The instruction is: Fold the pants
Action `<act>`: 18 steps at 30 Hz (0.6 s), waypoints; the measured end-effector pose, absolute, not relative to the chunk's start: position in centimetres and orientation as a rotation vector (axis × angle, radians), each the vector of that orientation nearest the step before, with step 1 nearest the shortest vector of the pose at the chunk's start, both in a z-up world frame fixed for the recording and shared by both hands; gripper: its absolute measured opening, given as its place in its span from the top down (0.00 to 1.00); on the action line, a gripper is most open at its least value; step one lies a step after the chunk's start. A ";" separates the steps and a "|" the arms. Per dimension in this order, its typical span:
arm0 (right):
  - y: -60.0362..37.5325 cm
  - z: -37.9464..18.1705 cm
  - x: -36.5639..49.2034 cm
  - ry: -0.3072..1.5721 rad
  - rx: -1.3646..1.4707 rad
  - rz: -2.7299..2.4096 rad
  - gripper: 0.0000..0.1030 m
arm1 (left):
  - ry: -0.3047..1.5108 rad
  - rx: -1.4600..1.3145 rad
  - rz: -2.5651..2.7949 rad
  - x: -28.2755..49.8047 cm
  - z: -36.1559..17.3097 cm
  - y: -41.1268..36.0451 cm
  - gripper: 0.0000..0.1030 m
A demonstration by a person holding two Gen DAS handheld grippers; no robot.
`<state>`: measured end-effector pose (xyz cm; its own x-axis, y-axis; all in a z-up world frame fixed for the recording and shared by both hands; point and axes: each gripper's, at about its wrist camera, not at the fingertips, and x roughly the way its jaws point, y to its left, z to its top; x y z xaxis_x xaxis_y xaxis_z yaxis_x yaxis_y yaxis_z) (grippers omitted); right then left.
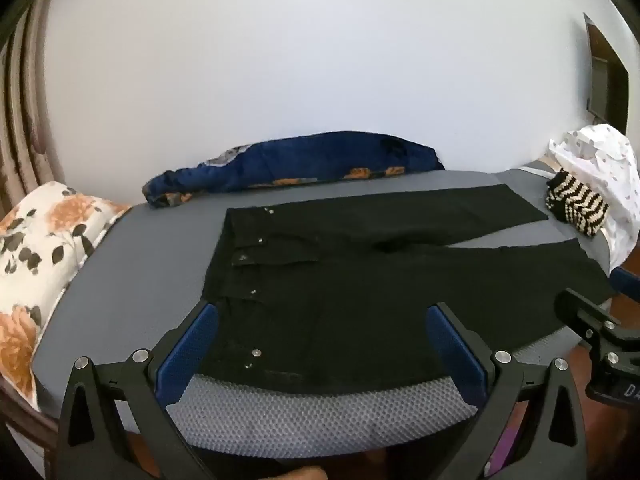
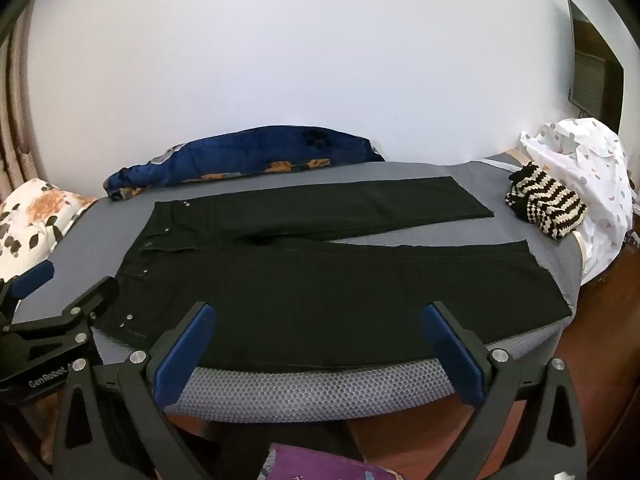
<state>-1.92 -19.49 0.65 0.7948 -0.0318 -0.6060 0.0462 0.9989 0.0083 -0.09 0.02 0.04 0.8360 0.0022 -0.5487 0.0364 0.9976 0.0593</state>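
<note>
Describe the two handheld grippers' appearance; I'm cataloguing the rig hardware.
The left gripper and the right gripper match: black angular frames, silver round bolts, blue textured pads. White "GenRobot" lettering marks the left one's body. No cables or sleeves visible.

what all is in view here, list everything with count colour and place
pants: one, black, spread flat on the mattress, waist to the left, legs apart to the right
mattress: one, grey, under the pants
blanket: one, dark blue with orange flowers, bunched along the far edge by the wall
pillow: one, white with orange flowers, far left
striped garment: one, black and cream, right end
white cloth: one, spotted, behind the striped garment
wall: white, behind
left gripper: blue pads, open, over the waist end
right gripper: blue pads, open, over the near leg
</note>
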 end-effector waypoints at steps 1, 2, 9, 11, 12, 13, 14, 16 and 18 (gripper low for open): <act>-19.5 0.6 -2.0 0.647 0.021 -0.043 0.00 | 0.577 0.066 -0.013 -0.2 0.1 0.0 0.00; -19.6 0.6 -2.0 0.651 0.019 -0.045 0.00 | 0.575 0.065 -0.012 -0.4 0.2 -0.1 0.00; -19.2 0.5 -1.8 0.652 0.019 -0.046 0.00 | 0.618 0.048 -0.008 -0.6 -0.5 0.2 0.00; -19.2 0.2 -2.0 0.654 0.020 -0.038 0.00 | 0.638 0.036 -0.011 -0.2 -0.4 0.9 0.00; -19.3 0.2 -2.1 0.654 0.020 -0.036 0.00 | 0.644 0.036 -0.011 -0.1 -0.4 0.9 0.00; -19.1 0.3 -1.9 0.659 0.016 -0.034 0.00 | 0.652 0.032 -0.010 0.3 -0.4 0.9 0.00; -19.1 0.3 -1.8 0.662 0.006 -0.025 0.00 | 0.660 0.029 -0.013 0.5 -0.5 1.0 0.00; -18.9 0.3 -1.9 0.664 -0.001 -0.020 0.00 | 0.678 0.019 -0.025 0.8 -0.8 1.1 0.00; -19.0 0.3 -1.9 0.664 0.000 -0.018 0.00 | 0.695 0.006 -0.027 1.1 -1.0 1.4 0.00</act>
<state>-1.93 -19.02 0.33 0.7871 -0.0165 -0.6166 0.0165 0.9998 -0.0057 1.08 1.38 -1.02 0.7680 -0.0233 -0.6400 0.0272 0.9996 -0.0037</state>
